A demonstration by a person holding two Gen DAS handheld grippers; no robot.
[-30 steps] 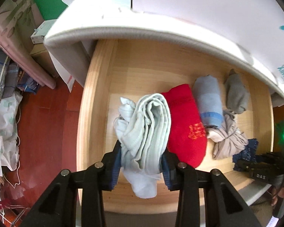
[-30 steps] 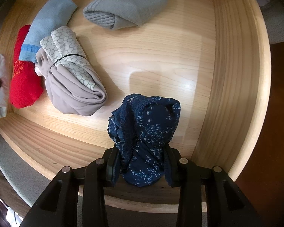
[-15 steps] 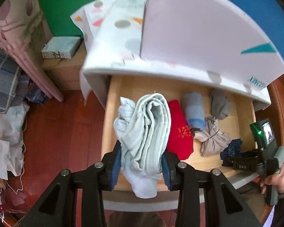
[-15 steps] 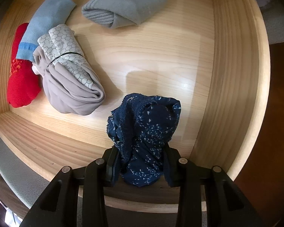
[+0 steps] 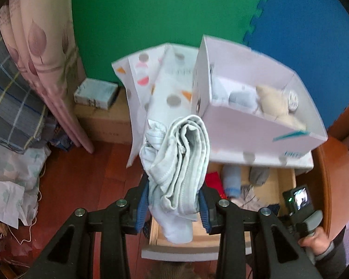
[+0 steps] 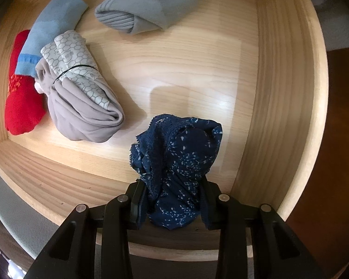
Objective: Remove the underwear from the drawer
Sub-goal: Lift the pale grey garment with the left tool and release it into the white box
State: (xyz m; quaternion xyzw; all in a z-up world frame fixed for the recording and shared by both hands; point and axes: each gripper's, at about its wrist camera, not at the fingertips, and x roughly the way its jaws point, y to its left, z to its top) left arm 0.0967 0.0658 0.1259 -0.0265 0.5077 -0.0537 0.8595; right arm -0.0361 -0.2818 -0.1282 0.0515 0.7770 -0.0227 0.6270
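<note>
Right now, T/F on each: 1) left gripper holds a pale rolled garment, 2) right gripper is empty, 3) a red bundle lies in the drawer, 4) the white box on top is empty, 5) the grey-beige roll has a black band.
1. True: the left gripper is clamped on the pale rolled garment.
2. False: the right gripper is shut on the navy patterned garment.
3. True: the red bundle lies in the drawer.
4. False: the white box holds several items.
5. True: the grey-beige roll has a black band.
</note>
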